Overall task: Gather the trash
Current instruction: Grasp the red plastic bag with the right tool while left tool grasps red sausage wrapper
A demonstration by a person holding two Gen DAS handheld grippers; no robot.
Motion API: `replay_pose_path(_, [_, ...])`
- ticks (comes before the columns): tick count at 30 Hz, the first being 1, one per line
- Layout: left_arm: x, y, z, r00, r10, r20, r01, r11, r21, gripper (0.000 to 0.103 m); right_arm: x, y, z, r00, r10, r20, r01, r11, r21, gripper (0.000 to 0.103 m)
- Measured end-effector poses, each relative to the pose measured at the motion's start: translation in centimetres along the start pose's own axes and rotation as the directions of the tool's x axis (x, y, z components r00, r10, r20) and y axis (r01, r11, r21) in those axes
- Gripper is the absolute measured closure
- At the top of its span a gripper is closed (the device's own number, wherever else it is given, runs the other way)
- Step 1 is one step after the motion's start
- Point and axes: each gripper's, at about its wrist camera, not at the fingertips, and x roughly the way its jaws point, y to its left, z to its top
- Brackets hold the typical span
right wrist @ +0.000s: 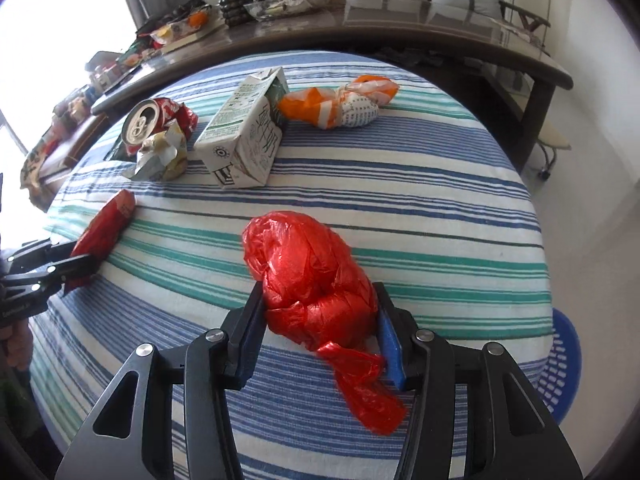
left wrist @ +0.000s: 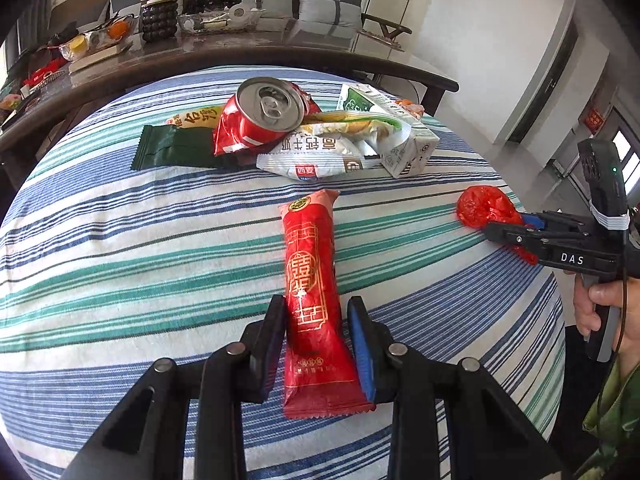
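Although both pieces in hand look nearly weightless, they call for different holds. The left gripper [left wrist: 318,320] has its jaws narrowed on a long red wrapper [left wrist: 314,292], pads against its two long sides near the lower end; the film looks thin, slick and crushable, so a hold across the width like this one should serve, though the free end will likely droop. The right gripper [right wrist: 320,320] has its jaws drawn in on a balled red plastic bag [right wrist: 308,272], soft and springy, probably best pinched across the bulk of the ball and not by the loose tail.

Both things sit near the front edge of the striped tablecloth [right wrist: 440,208], the bag toward its right side.

Toward the far edge lies the rest: one crushed can [left wrist: 264,112], light but with sharp creases; one milk carton [right wrist: 244,132], stiff enough to grip by its flat sides; one green wrapper [left wrist: 172,152]; one white wrapper [left wrist: 316,152]; one orange-and-white bundle [right wrist: 340,104], soft. A yellow wrapper behind the can is partly hidden. A blue basket [right wrist: 564,364] shows beyond the right front corner.
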Motion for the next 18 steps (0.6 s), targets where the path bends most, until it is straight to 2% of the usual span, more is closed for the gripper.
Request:
replay_pose_path(3, [-0.6,-1.2,-1.0,1.0,-0.002,0.007,0.002,1.0,-0.017,0.071,-0.8,0.4,-1.2,1.0,0.022,-0.012,-0.022,1.0,-0.003,0.048])
replay_pose_path(5, [-0.9,-1.7,-1.6,1.0,-0.019,0.002,0.019,0.999,-0.027,0.07,-1.3,0.8,-2.1,0.997,0.075,-0.023,-0.075,0.997,-0.001,0.045])
replay_pose_path(7, [-1.2,-2.2,-2.2,1.0,-0.027,0.001,0.027,0.999,-0.019,0.06,-1.9,1.1,-3.0,0.991,0.131,-0.031,-0.131,0.991,0.001,0.035])
replay_pose_path(8, [-1.4,-2.4,-2.4,0.999,-0.039,-0.002,0.039,0.999,-0.012,0.056,-2.2,1.4,-3.4,0.986,0.165,-0.038,-0.165,0.986,-0.001,0.033])
replay_pose_path(9, [-1.5,-2.7,-2.6,0.999,-0.051,-0.005,0.051,0.999,-0.006,0.045,-2.5,1.6,-3.9,0.977,0.206,-0.047,-0.206,0.978,-0.003,0.029])
replay_pose_path(10, [-1.6,-2.8,-2.8,0.998,-0.059,-0.008,0.059,0.998,0.001,0.04,-2.7,1.8,-4.2,0.965,0.254,-0.058,-0.255,0.967,-0.007,0.025])
replay_pose_path(12, [-1.7,-3.2,-2.9,0.998,-0.063,-0.011,0.063,0.998,0.025,0.039,-3.3,2.3,-4.6,0.944,0.321,-0.071,-0.324,0.945,-0.033,0.023])
replay_pose_path(14, [-1.7,-3.5,-2.7,0.999,-0.051,-0.005,0.052,0.998,0.046,0.039,-4.1,2.6,-4.7,0.949,0.31,-0.06,-0.315,0.945,-0.09,0.021])
replay_pose_path(16, [-1.5,-3.3,-2.3,0.999,-0.043,0.003,0.042,0.998,0.043,0.039,-4.6,2.7,-4.3,0.969,0.244,-0.025,-0.245,0.96,-0.136,0.017])
replay_pose_path(18, [-1.3,-3.1,-1.8,0.999,-0.042,0.005,0.042,0.999,0.029,0.039,-4.5,2.2,-3.8,0.981,0.193,-0.003,-0.192,0.972,-0.137,0.014])
